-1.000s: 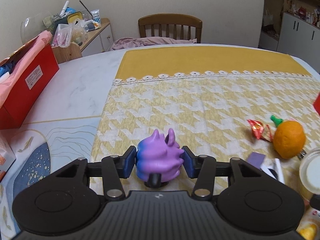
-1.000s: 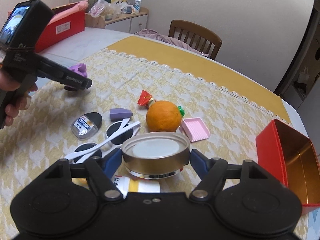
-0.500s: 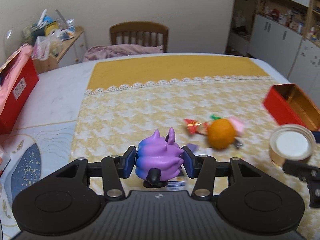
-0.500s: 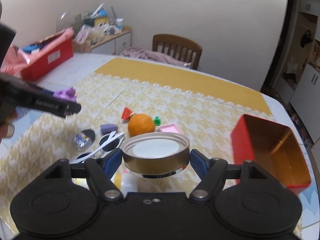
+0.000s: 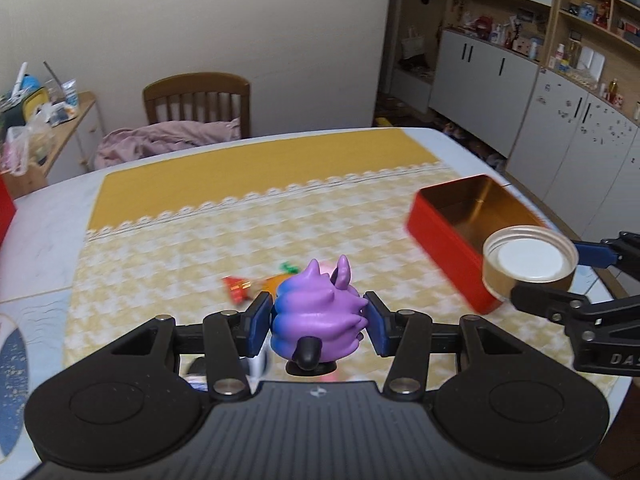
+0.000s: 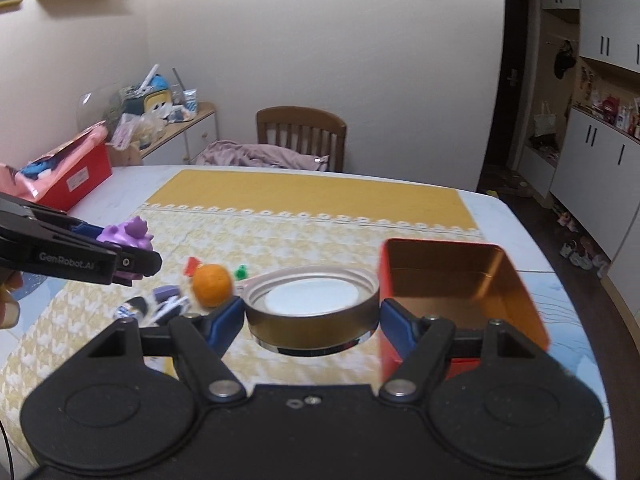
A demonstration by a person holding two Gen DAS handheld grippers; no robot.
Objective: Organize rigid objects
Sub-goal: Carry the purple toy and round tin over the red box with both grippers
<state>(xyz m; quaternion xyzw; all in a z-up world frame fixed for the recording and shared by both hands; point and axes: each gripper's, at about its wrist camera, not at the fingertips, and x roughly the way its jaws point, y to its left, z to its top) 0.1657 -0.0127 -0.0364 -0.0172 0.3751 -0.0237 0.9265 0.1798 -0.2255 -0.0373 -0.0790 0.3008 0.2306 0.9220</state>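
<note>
My left gripper (image 5: 317,326) is shut on a purple toy figure (image 5: 320,320) and holds it in the air above the yellow cloth; the toy also shows in the right wrist view (image 6: 128,236). My right gripper (image 6: 311,314) is shut on a round gold tin lid (image 6: 312,306), held in the air beside the open red tin box (image 6: 460,280). In the left wrist view the lid (image 5: 528,254) hangs at the near corner of the red box (image 5: 452,216).
An orange (image 6: 212,285), a red wrapper (image 6: 192,266), a purple block (image 6: 166,292), white sunglasses (image 6: 172,306) and a small dark case (image 6: 132,307) lie on the cloth. A red carton (image 6: 76,176) stands at the table's far left. A wooden chair (image 6: 302,136) stands behind.
Both grippers rose and swung right toward the red tin box, each still holding its object. The lid is now beside the box.
</note>
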